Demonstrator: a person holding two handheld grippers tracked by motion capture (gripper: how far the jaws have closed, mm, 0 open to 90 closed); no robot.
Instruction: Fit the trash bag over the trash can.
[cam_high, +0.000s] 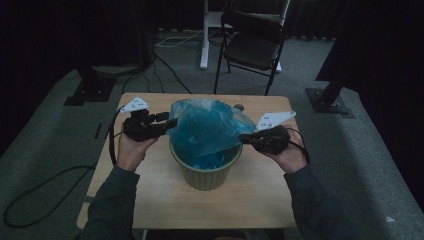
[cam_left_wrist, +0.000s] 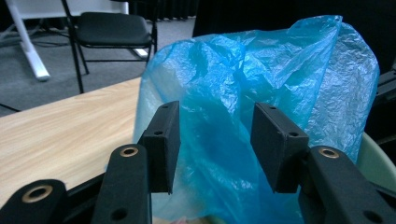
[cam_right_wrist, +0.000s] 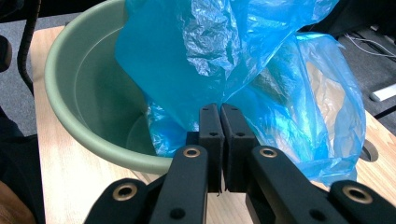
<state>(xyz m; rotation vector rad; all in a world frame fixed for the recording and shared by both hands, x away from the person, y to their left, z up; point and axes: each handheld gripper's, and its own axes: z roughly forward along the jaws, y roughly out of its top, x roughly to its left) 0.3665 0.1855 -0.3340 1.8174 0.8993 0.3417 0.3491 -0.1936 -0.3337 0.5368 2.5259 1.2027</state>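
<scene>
A pale green bin (cam_high: 206, 175) stands mid-table with a crumpled blue plastic bag (cam_high: 210, 125) bulging out of its top. My left gripper (cam_high: 172, 122) sits at the bag's left side. In the left gripper view its jaws (cam_left_wrist: 215, 112) stand apart, the blue bag (cam_left_wrist: 280, 65) just beyond them and nothing pressed between the pads. My right gripper (cam_high: 243, 137) is at the bag's right edge. In the right gripper view its jaws (cam_right_wrist: 219, 108) are pressed together on a fold of the bag (cam_right_wrist: 224, 51) above the bin's rim (cam_right_wrist: 88, 93).
The wooden table (cam_high: 150, 200) has bare surface in front of and beside the bin. A small round grommet (cam_high: 239, 107) lies behind the bag. A black folding chair (cam_high: 252, 45) and a white stand leg (cam_high: 204, 35) are beyond the far edge, with cables on the floor.
</scene>
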